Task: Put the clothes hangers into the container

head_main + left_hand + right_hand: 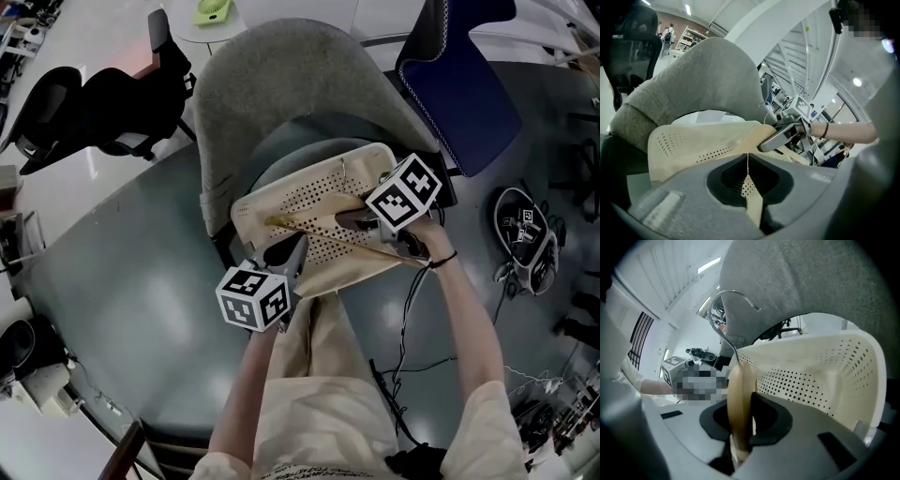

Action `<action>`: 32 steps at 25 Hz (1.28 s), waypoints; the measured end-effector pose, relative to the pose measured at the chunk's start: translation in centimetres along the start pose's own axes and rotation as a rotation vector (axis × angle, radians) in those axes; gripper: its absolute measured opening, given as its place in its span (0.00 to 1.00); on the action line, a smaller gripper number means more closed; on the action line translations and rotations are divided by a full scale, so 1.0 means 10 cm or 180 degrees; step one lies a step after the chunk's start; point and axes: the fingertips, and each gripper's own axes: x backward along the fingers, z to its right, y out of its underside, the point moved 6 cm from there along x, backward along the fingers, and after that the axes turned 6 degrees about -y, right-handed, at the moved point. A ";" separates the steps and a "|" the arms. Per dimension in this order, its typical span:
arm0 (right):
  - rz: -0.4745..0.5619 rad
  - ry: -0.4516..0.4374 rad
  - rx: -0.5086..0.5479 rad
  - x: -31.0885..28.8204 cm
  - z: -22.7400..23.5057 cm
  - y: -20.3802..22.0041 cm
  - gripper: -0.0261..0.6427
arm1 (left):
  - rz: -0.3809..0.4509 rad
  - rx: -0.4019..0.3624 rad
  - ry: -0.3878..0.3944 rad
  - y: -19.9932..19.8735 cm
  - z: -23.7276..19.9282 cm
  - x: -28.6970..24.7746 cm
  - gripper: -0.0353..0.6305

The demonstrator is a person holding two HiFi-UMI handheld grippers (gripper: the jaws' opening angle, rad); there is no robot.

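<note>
Grey floor, grey padded chair (281,84) carrying cream perforated basket (272,202).

Head view only: wooden hanger (314,232) lying slantwise across basket's opening, both tools at near rim, black-and-white square markers on cubes (403,192).

Only in right gripper view: right gripper (740,404) clamped narrow on hanger's wooden body, wire hook (733,298) curving up against chair back.

Only in left gripper view: left gripper (748,164) pinched on thin basket rim, other tool visible beyond, over basket's far side.

Hanger over basket, held at one end.
</note>
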 end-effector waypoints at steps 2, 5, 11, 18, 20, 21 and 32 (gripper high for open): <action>0.0003 0.0001 0.0005 -0.01 0.04 -0.03 0.11 | -0.0005 0.0016 0.0006 0.01 -0.01 -0.05 0.09; 0.0014 0.0038 0.0018 -0.01 0.09 -0.06 0.11 | -0.0013 0.0045 0.0006 0.03 -0.01 -0.09 0.09; 0.0018 0.0238 0.0016 -0.02 0.24 -0.08 0.11 | -0.0012 0.0112 -0.0034 0.10 -0.02 -0.14 0.09; -0.0060 0.0743 0.0145 -0.05 0.38 -0.09 0.11 | -0.0013 0.0161 -0.0054 0.14 -0.07 -0.19 0.09; -0.0058 0.0836 0.0158 -0.04 0.40 -0.09 0.11 | -0.0013 0.0167 -0.0055 0.14 -0.08 -0.20 0.09; -0.0055 0.0876 0.0164 -0.04 0.41 -0.09 0.12 | -0.0014 0.0168 -0.0054 0.14 -0.08 -0.21 0.09; 0.0185 0.1348 0.0146 -0.04 0.50 -0.03 0.34 | -0.0064 0.0130 -0.0008 0.15 -0.09 -0.28 0.09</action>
